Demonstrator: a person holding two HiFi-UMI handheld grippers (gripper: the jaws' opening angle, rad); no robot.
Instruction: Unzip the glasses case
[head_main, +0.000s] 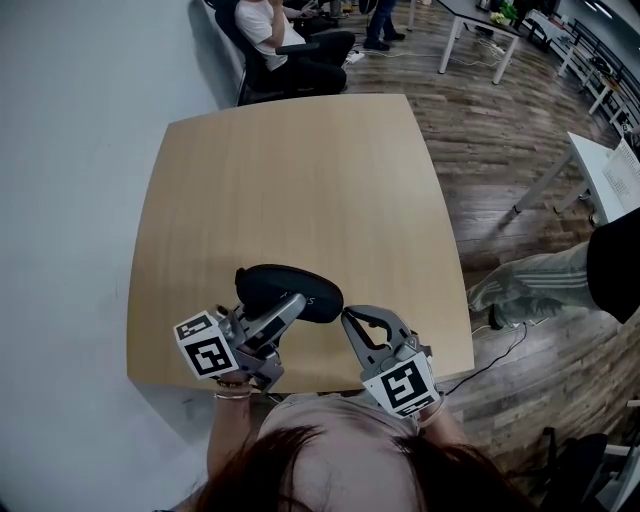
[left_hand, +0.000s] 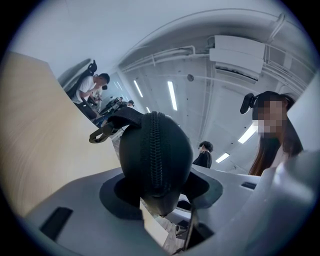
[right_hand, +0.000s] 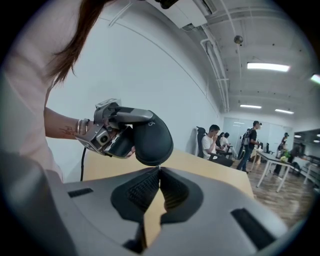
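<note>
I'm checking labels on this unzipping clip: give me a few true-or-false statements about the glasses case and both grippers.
1. The left gripper clamps the glasses case. True.
2. The right gripper has its jaws wide apart. False: they are together, right at the case's end.
3. The zipper looks closed along the seam that shows. True.
4. The case lies flat on the table, untouched. False: it is held up off the table.

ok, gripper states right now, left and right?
Left gripper: closed on the glasses case.
Right gripper: closed at the case's end; whether it pinches anything, cannot tell.
</note>
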